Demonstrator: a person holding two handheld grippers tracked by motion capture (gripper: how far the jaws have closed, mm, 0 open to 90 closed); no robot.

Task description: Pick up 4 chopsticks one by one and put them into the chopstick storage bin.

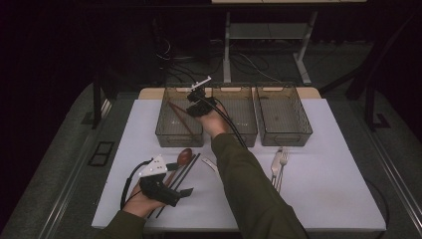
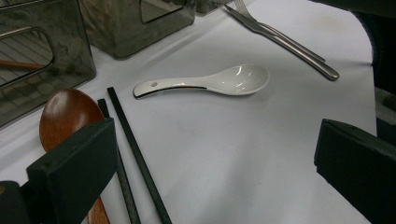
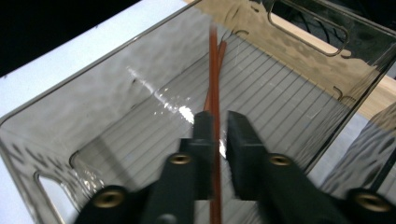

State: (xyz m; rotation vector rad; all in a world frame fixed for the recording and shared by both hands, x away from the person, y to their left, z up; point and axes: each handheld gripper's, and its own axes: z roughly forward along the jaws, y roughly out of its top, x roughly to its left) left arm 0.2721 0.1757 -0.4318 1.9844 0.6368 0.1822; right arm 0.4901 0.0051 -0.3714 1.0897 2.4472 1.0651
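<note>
- Right gripper (image 3: 219, 140) over the left bin (image 1: 164, 130) at the table's far edge: jaws slightly parted, brown chopsticks (image 3: 214, 100) between them, apparently just released into the bin.
- Left gripper (image 1: 169, 193) near the front-left corner: spread wide, empty.
- Left to sort, it seems: wooden spoon (image 2: 65, 114), black chopsticks (image 2: 135, 154), white spoon (image 2: 205, 83), fork (image 1: 283, 160).

Three smoked clear plastic bins (image 1: 284, 140) stood side by side at upper centre; reddish wooden chopsticks (image 1: 180, 118) lay in the leftmost. Below: brown wooden spoon (image 1: 184, 156), black chopsticks (image 1: 183, 173), white ceramic spoon (image 1: 209, 164); steel fork and knife (image 1: 279, 164) at right.
</note>
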